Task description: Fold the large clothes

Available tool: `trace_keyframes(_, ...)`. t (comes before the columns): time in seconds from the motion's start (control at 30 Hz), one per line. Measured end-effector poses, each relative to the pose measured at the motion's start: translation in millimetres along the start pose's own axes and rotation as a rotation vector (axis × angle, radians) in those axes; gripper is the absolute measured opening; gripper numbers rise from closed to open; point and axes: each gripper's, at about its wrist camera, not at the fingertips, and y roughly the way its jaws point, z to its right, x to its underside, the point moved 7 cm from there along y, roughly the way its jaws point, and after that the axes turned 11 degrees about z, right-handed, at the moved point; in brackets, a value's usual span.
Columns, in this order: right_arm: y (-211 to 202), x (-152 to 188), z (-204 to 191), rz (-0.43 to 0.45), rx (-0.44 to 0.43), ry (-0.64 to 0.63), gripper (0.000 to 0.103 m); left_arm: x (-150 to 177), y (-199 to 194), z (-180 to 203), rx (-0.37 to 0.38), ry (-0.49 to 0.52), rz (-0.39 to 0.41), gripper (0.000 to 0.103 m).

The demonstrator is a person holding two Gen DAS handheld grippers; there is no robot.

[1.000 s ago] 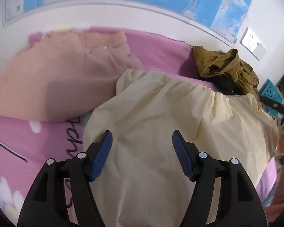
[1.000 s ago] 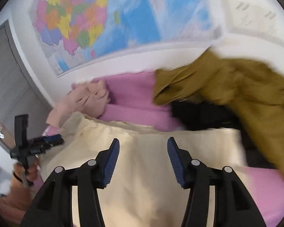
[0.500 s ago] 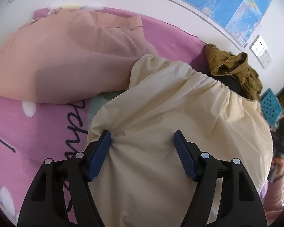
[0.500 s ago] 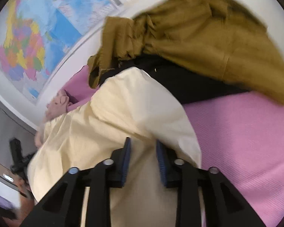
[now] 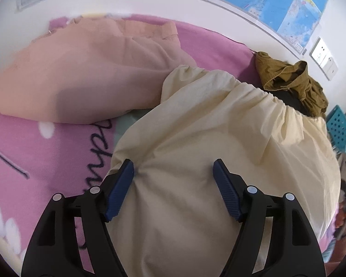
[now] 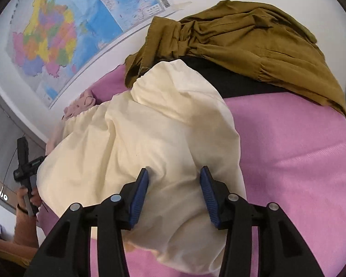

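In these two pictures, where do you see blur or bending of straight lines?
Left wrist view: the far peach garment and the bedsheet print are soft, and the wall edge bows. Right wrist view: sharper; the map border curves from the fisheye lens.

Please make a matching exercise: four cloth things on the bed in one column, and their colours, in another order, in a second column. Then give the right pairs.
Things:
1. garment under both grippers
2. crumpled garment by the wall sockets
3. bedsheet
4. garment lying at the far left

Colours:
A. pink-purple
B. peach
C. cream
D. olive-brown

Pairs: 1-C, 2-D, 3-A, 4-B
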Motion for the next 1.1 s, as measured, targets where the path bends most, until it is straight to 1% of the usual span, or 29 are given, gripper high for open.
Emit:
trace_keyframes(0.03, -6, 1, -3, -0.002, 0.013, -0.011, 0.046, 2, -4, 0, -0.006, 0.004, 0.006, 0.074)
trace_keyframes(0.1, -19, -1, -7, 0.015, 0.007, -0.006, 0.054, 5, -16, 2, -0.023, 0.015, 0.025, 0.079)
trace_keyframes(0.17, -31, -3, -14, 0.040, 0.001, -0.010, 0.054, 7, -27, 3, -0.036, 0.020, 0.039, 0.079)
trace_keyframes(0.23, -44, -3, -23, 0.068, 0.004, -0.042, 0.054, 9, -38, 7, -0.047, 0.018, 0.056, 0.079)
trace_keyframes(0.3, -49, 1, -38, 0.089, 0.001, -0.088, 0.054, 11, -48, 12, -0.058, 0.030, 0.079, 0.079)
trace_keyframes(0.37, -51, 7, -52, 0.103, -0.011, -0.129, 0.054, 15, -57, 17, -0.067, 0.040, 0.102, 0.081)
trace_keyframes(0.4, -48, 9, -58, 0.110, 0.000, -0.153, 0.054, 18, -62, 19, -0.074, 0.055, 0.113, 0.082)
trace_keyframes(0.43, -45, 12, -63, 0.109, -0.001, -0.174, 0.054, 20, -65, 22, -0.075, 0.066, 0.115, 0.083)
trace_keyframes(0.47, -38, 19, -67, 0.082, -0.003, -0.198, 0.054, 23, -66, 25, -0.074, 0.076, 0.114, 0.083)
trace_keyframes(0.53, -21, 30, -64, 0.025, 0.047, -0.217, 0.054, 28, -64, 28, -0.079, 0.092, 0.107, 0.083)
trace_keyframes(0.6, -11, 35, -61, 0.008, 0.056, -0.216, 0.054, 33, -59, 28, -0.082, 0.095, 0.097, 0.084)
trace_keyframes(0.67, -11, 33, -59, 0.000, 0.050, -0.173, 0.054, 39, -55, 27, -0.081, 0.092, 0.087, 0.085)
trace_keyframes(0.73, -17, 33, -59, -0.003, 0.033, -0.136, 0.057, 43, -54, 25, -0.080, 0.086, 0.078, 0.085)
trace_keyframes(0.8, -31, 33, -59, -0.006, -0.007, -0.077, 0.065, 43, -59, 22, -0.064, 0.061, 0.082, 0.085)
trace_keyframes(0.87, -49, 35, -59, 0.005, -0.064, -0.001, 0.072, 44, -70, 18, -0.025, 0.026, 0.087, 0.085)
trace_keyframes(0.9, -57, 37, -58, 0.005, -0.085, 0.036, 0.073, 45, -77, 16, 0.002, 0.006, 0.094, 0.085)
trace_keyframes(0.97, -69, 45, -58, -0.018, -0.157, 0.131, 0.075, 48, -88, 13, 0.036, -0.020, 0.101, 0.085)
trace_keyframes(1.07, -76, 65, -60, -0.067, -0.236, 0.250, 0.075, 57, -104, 8, 0.102, -0.064, 0.091, 0.085)
trace_keyframes(1.1, -75, 71, -58, -0.079, -0.245, 0.282, 0.075, 62, -107, 6, 0.122, -0.075, 0.076, 0.084)
